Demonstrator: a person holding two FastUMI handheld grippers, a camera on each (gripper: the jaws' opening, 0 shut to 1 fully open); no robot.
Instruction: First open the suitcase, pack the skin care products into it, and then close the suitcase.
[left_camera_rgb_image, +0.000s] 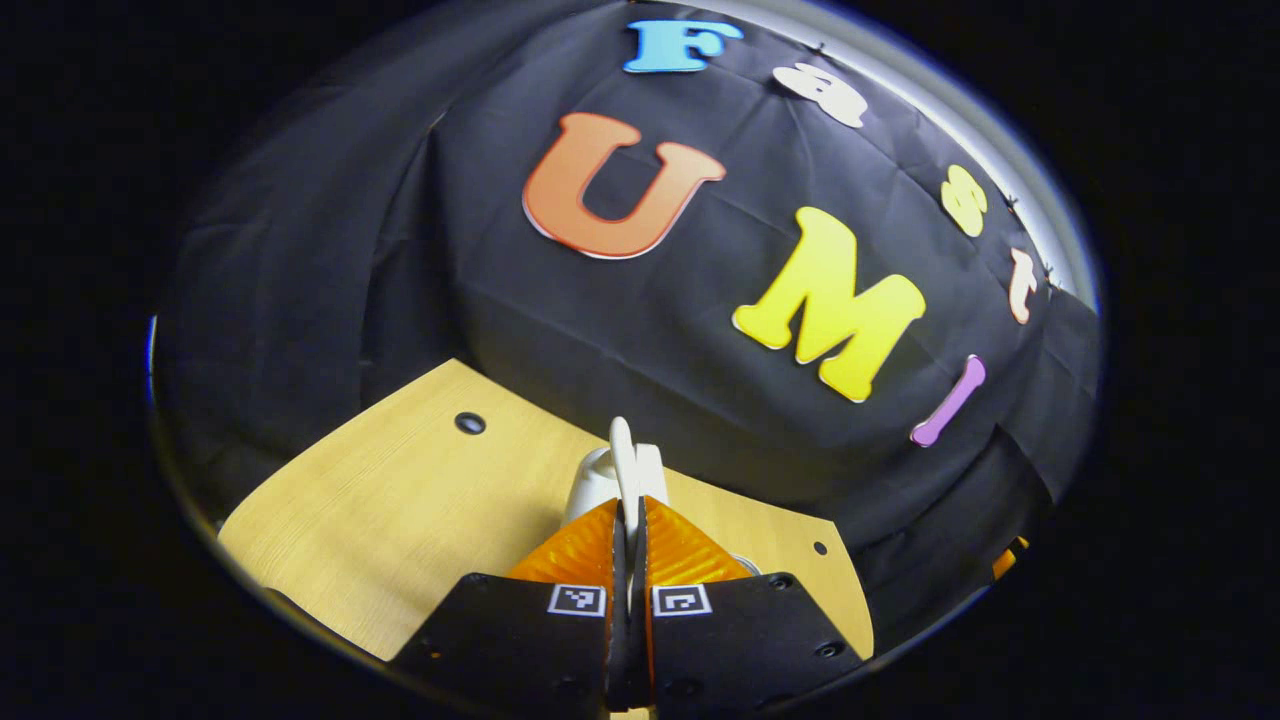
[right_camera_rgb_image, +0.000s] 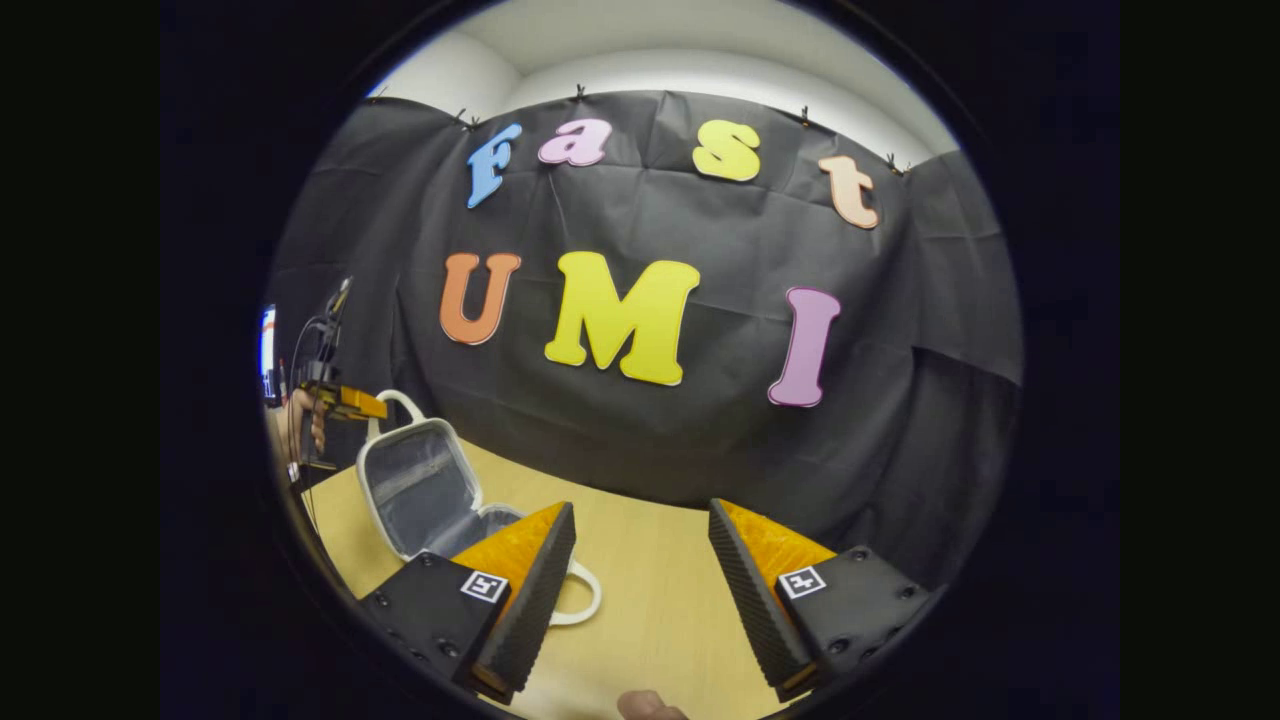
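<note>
**Suitcase lid held up by its handle, right gripper waiting open**

The left gripper (left_camera_rgb_image: 628, 545) has its jaws closed on the thin white handle (left_camera_rgb_image: 623, 462) of the suitcase lid, pinching it from both sides. From the right gripper view, the suitcase (right_camera_rgb_image: 428, 492) sits on the far left of the wooden table (right_camera_rgb_image: 650, 570), its lid standing nearly upright with the lining facing the room; the left gripper holds it from above, probably to stop it from falling shut. The right gripper (right_camera_rgb_image: 640, 575) hangs over bare table with its jaws wide apart and nothing between them, seemingly free to fetch the skin care products. A second white handle loop (right_camera_rgb_image: 585, 600) lies flat on the table.
</note>
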